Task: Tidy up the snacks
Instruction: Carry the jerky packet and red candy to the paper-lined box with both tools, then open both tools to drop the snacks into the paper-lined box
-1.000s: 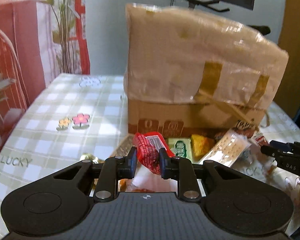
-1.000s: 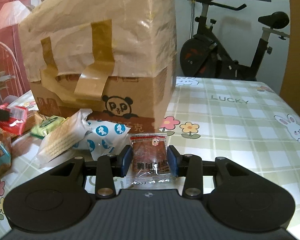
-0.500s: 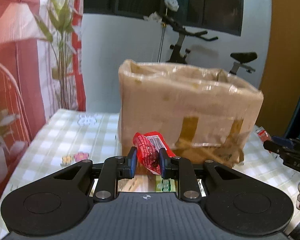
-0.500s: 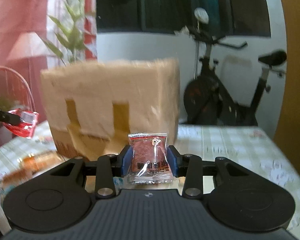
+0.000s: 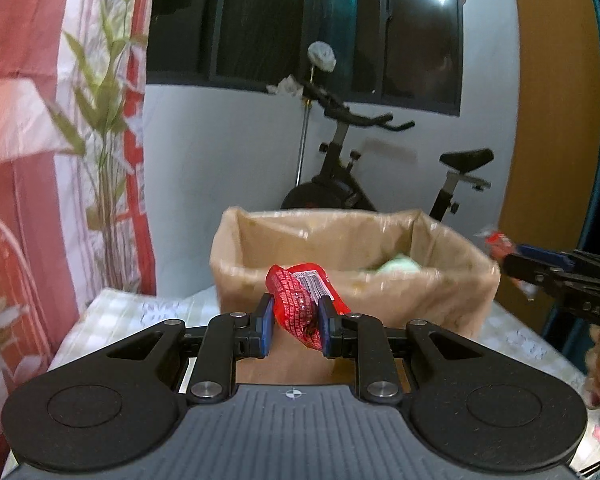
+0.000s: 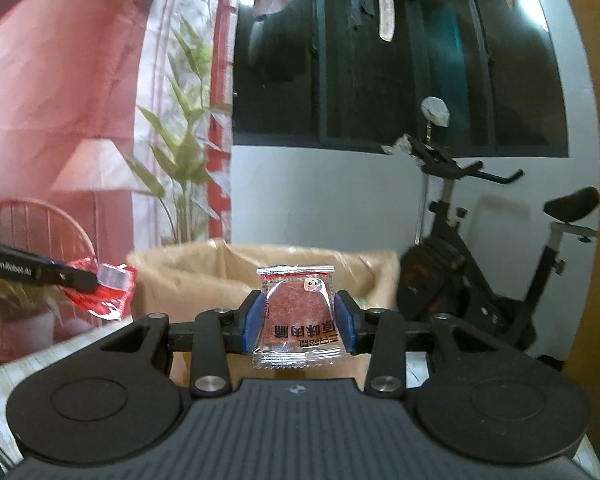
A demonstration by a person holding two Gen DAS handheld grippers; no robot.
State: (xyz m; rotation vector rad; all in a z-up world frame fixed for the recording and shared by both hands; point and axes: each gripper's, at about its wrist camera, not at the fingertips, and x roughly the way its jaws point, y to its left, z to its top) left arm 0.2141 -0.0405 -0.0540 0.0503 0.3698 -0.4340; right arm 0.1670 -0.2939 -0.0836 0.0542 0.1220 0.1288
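The lined cardboard box (image 5: 352, 264) is standing open-topped ahead of both grippers, its mouth showing open room inside apart from a pale green packet (image 5: 400, 267) lying toward the far right corner. The near rim is rising in front of the left gripper (image 5: 294, 322), whose jaws are filled by a red wrapper (image 5: 300, 300). The right gripper (image 6: 298, 322), filled by a clear packet (image 6: 296, 312), is crowding the box's right side. An exercise bike (image 6: 480, 264) is standing behind the box.

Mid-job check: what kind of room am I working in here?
Most likely a room in a home, not a lab or shop. An exercise bike stands by the wall under a dark window, a leafy plant stands beside a red curtain, and the lined cardboard box sits on a checked tablecloth.
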